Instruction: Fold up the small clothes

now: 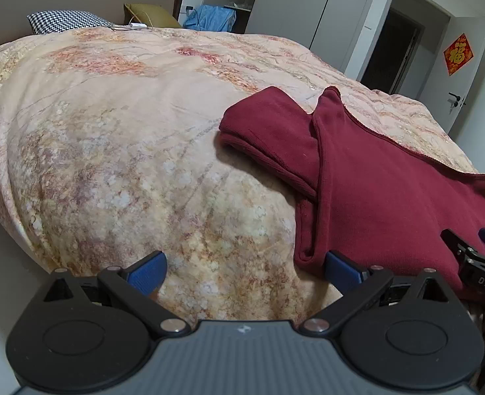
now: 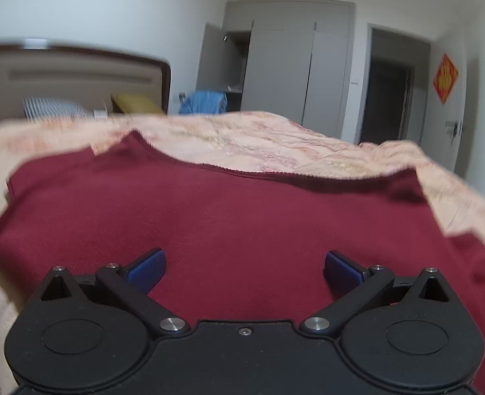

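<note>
Garment (image 1: 390, 181), dark red, lies at centre right of the quilt (image 1: 127, 131); your left gripper (image 1: 244, 271) and right gripper (image 2: 244, 268) both gape empty (pinch the near hem evenly, then fold)

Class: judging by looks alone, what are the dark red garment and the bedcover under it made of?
Dark red garment: probably a soft matte cotton-type knit; fine ribbing shows along its folded edge. Bedcover: seemingly plush, slightly fuzzy fleece, printed with faded florals; the exact fibre is unclear.
</note>
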